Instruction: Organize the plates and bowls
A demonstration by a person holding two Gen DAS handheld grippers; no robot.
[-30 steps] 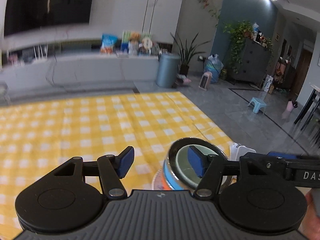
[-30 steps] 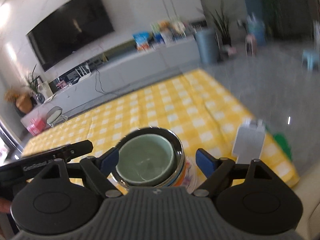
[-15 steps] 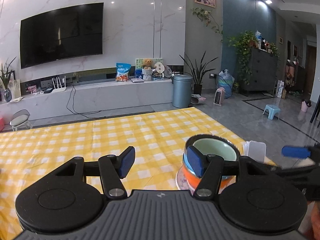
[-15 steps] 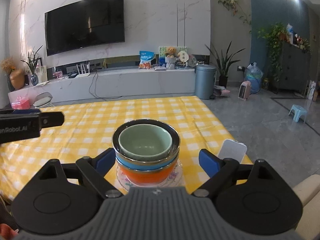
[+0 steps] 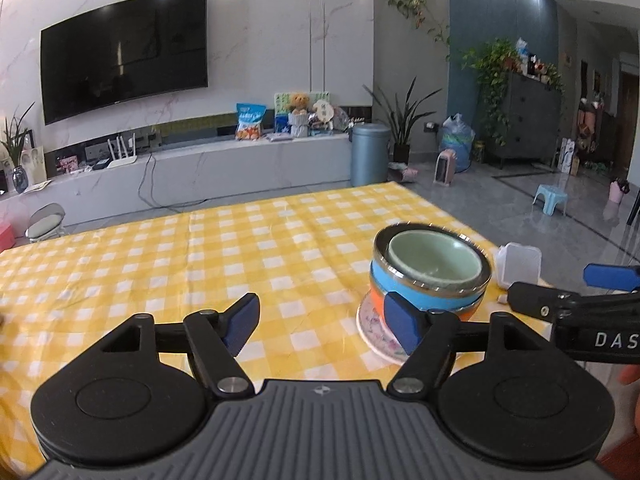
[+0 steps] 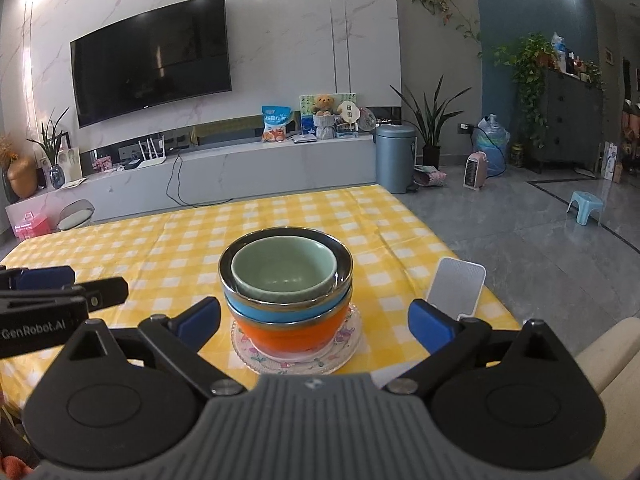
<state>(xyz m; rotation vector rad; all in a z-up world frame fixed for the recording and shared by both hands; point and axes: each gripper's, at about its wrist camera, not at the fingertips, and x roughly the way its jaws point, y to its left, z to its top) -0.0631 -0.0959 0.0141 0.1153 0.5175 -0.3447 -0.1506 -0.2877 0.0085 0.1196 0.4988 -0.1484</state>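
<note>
In the right wrist view a stack of three nested bowls (image 6: 286, 288) sits on a plate (image 6: 297, 346) at frame centre, near the right end of the tabletop (image 6: 160, 256). A small lidded container (image 6: 456, 286) stands right of the stack. The left hand-held gripper (image 6: 60, 286) reaches in from the left edge.

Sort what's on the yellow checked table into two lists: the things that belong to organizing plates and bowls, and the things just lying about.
Belongs to the job:
- green bowl, nested on top
- blue bowl under it
- orange bowl at the bottom
- floral plate under the stack

Just lying about:
- white plastic container, to the right of the stack
- yellow checked tablecloth
</note>
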